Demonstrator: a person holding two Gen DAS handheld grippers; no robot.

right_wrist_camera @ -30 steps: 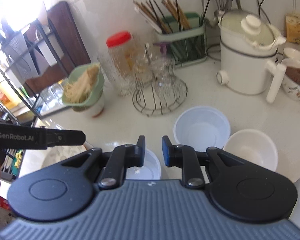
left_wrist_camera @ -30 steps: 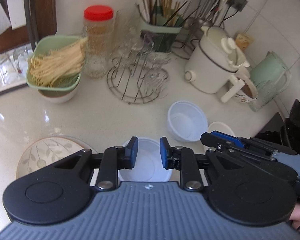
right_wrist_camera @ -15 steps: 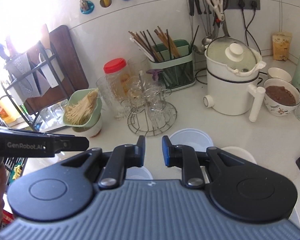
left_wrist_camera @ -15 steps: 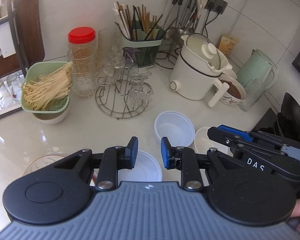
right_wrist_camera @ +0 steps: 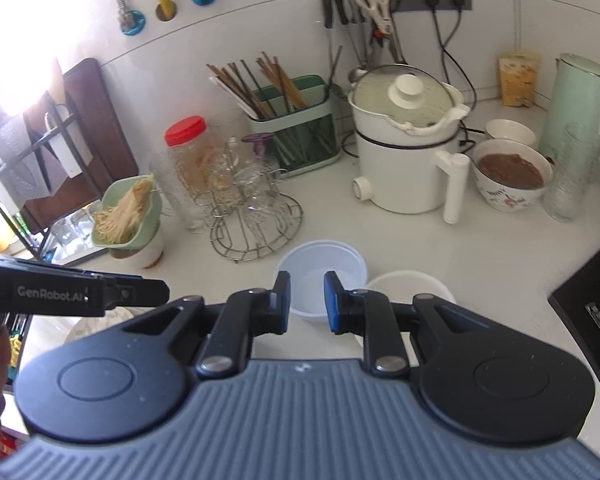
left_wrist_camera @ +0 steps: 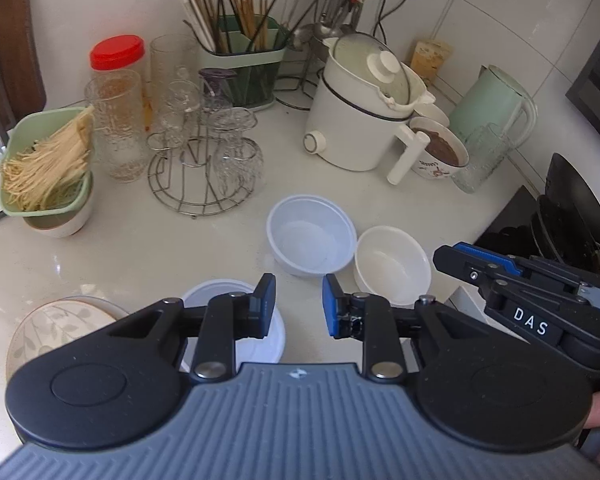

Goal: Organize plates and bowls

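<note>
Nothing is held yet. The left gripper [left_wrist_camera: 299, 304] has its fingers a little apart and empty; the right gripper [right_wrist_camera: 307, 302] is nearly closed, empty. Three bowls sit on the surface [left_wrist_camera: 120, 248]: the blue-white bowl [left_wrist_camera: 312, 234] just ahead, the white bowl [left_wrist_camera: 392, 264] right of them, a third bowl [left_wrist_camera: 276, 340] under the left finger. A bowl is to be picked next; wider fingers will be needed.

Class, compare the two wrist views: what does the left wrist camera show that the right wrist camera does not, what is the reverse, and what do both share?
Only the left wrist view shows the leaf-patterned plate and the third white bowl beside it.

Only the right wrist view shows the coloured pipe fittings on the wall and the dark rack.

Both show the two empty bowls side by side, the white cooker, the chopstick holder and the red-lidded jar.
</note>
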